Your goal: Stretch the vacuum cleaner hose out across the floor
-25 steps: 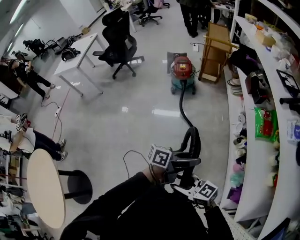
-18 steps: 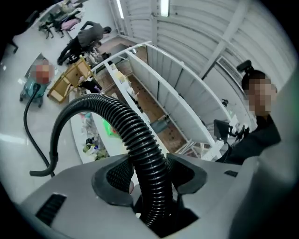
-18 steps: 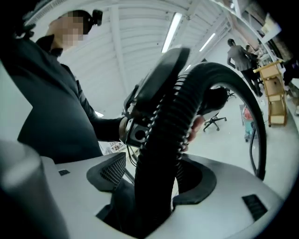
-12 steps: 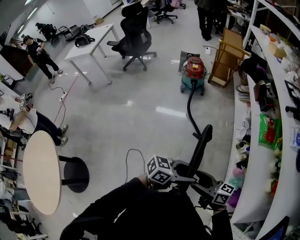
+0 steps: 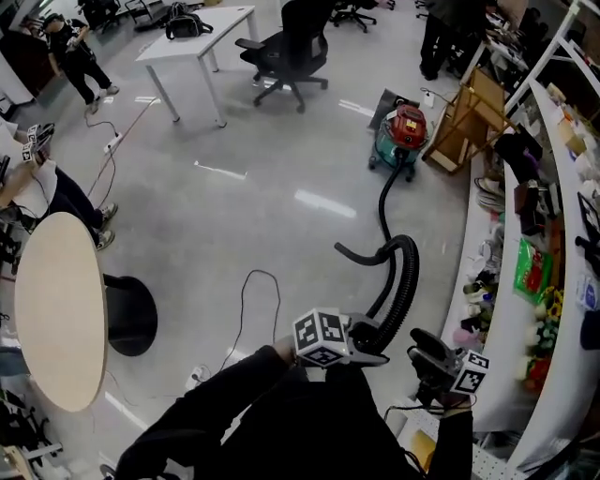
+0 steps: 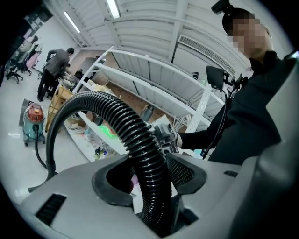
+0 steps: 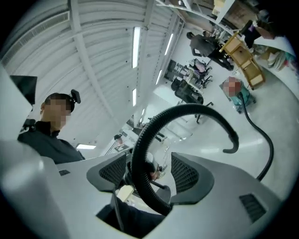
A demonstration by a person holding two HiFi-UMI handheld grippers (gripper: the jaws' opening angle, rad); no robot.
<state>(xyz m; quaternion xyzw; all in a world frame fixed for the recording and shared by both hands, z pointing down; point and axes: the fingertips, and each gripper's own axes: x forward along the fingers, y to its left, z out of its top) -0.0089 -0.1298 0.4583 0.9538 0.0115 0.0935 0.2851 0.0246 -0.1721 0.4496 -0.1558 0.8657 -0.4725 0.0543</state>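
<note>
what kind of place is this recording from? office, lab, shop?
Probably an open-plan office or lab space, perhaps with a mock shop corner: an office chair and white desk on a polished floor, and curved white shelves stocked with packaged goods along one side.

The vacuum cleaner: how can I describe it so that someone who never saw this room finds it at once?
Follow the curved white shelving on the right to the wooden frame near its far end. The vacuum cleaner stands on the floor just left of it. Only it has a red top, a teal body and a black hose trailing out.
</note>
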